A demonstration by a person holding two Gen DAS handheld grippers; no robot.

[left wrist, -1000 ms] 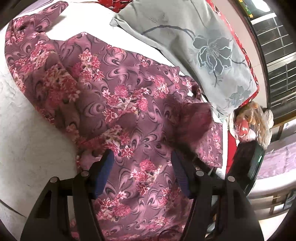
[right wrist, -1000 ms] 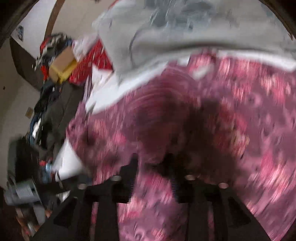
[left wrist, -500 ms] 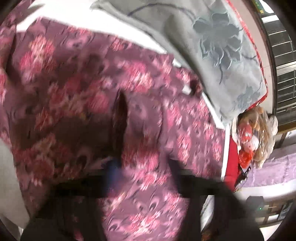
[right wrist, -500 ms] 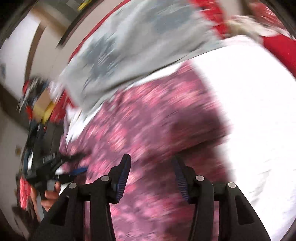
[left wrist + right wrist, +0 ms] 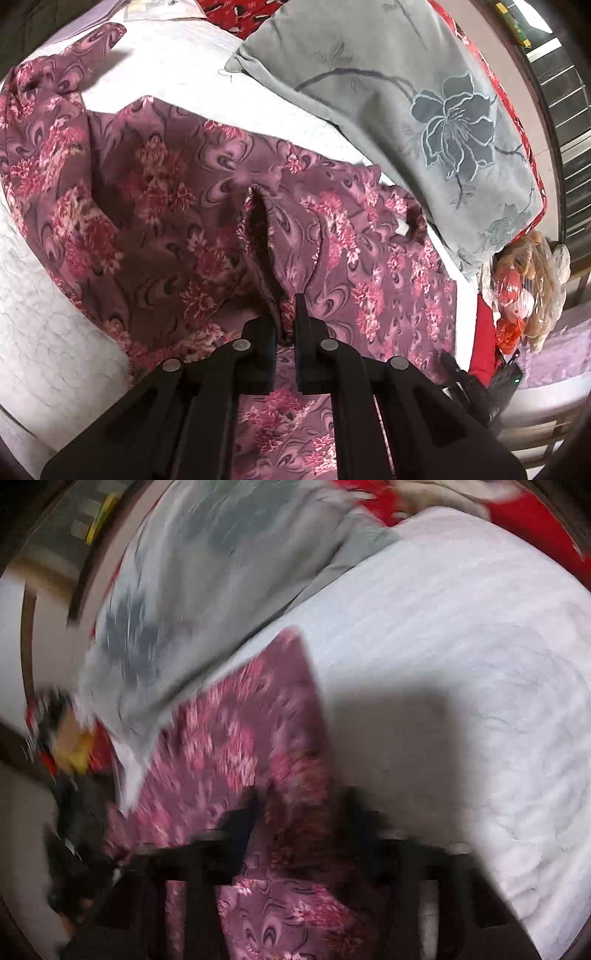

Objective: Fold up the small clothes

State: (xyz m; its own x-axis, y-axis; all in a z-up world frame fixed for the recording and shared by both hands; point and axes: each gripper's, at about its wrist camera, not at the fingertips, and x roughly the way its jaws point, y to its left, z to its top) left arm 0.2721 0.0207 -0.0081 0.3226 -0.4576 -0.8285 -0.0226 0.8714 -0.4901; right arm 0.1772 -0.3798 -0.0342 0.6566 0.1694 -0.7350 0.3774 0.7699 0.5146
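The left gripper (image 5: 284, 314) has its fingers pinched tight on a raised ridge of the floral garment (image 5: 155, 206), a hemmed edge standing up just ahead of the pads, which I judge is a hold taken so that this edge can be carried over for a fold. The right gripper (image 5: 299, 812) is badly blurred; its fingers look set apart with garment cloth between them, so I read it as closing on the cloth, though the frame cannot show whether the pads press yet. The garment lies spread on the white bedspread (image 5: 48, 332), its far side reaching up to the grey pillow (image 5: 406, 110), one corner touching the pillow's near edge. It is thin mauve cloth printed with pink and red flowers and dark swirls, rumpled, with loose folds and a sleeve-like strip trailing away from the pillow.
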